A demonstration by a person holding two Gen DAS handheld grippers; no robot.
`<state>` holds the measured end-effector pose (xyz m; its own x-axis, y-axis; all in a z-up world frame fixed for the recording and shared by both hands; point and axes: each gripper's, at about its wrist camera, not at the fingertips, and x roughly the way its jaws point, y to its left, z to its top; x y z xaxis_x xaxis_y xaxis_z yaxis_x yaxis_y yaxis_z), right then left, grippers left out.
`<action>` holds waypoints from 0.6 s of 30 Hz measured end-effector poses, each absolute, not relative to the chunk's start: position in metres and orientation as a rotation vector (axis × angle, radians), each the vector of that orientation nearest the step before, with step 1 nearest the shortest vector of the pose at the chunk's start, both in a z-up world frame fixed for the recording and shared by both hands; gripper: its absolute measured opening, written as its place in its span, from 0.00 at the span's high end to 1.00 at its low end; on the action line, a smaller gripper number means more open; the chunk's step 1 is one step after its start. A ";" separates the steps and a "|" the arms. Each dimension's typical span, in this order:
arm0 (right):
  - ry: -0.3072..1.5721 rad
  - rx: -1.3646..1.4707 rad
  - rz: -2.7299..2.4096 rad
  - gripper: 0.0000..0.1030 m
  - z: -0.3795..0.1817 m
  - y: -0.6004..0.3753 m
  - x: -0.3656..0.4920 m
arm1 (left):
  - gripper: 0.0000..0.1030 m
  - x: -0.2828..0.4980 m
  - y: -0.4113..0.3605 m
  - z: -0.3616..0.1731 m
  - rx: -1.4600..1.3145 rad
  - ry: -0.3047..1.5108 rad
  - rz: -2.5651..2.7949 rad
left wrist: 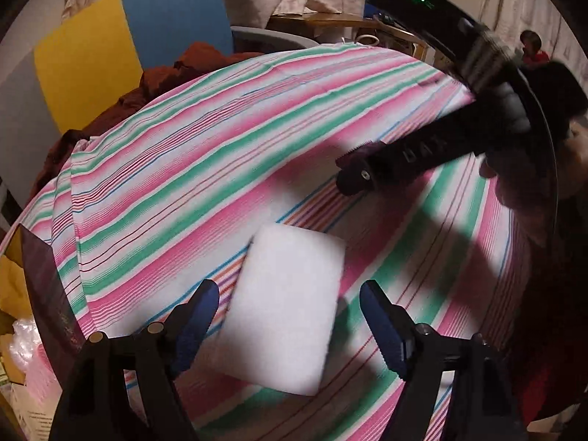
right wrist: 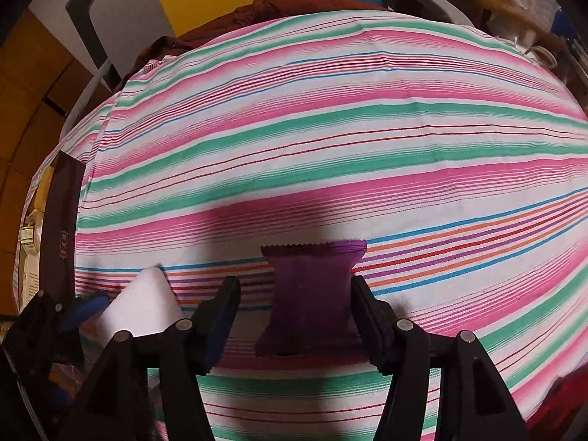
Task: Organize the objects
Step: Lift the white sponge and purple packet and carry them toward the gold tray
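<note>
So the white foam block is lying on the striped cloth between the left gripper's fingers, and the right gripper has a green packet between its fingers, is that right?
Not quite: the packet between the right gripper's fingers is purple, not green, as the right wrist view shows. The rest holds: the white foam block lies on the striped cloth between the left gripper's fingers.

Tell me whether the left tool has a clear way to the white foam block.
Probably yes. The left tool stands open directly over the white foam block on the striped cloth, nothing between them; the right tool sits apart.

White sponge, purple packet, flat.
</note>
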<state>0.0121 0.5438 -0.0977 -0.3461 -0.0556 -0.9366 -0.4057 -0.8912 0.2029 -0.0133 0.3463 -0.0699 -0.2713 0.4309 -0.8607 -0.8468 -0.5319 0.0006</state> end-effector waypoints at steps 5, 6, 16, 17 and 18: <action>0.593 -1.658 2.338 0.37 -0.099 0.543 0.009 | 0.39 -0.018 0.348 -0.083 -1.147 0.609 1.867; 0.586 -1.659 2.338 0.37 -0.099 0.543 0.009 | 0.39 -0.018 0.346 -0.084 -1.143 0.599 1.875; 0.529 -1.655 2.323 0.49 -0.099 0.542 0.012 | 0.44 0.000 0.316 -0.050 -1.074 0.500 2.016; 0.536 -1.651 2.324 0.54 -0.098 0.543 0.013 | 0.43 0.003 0.310 -0.040 -1.051 0.484 2.043; 0.542 -1.647 2.326 0.61 -0.097 0.544 0.014 | 0.43 0.004 0.304 -0.031 -1.036 0.468 2.062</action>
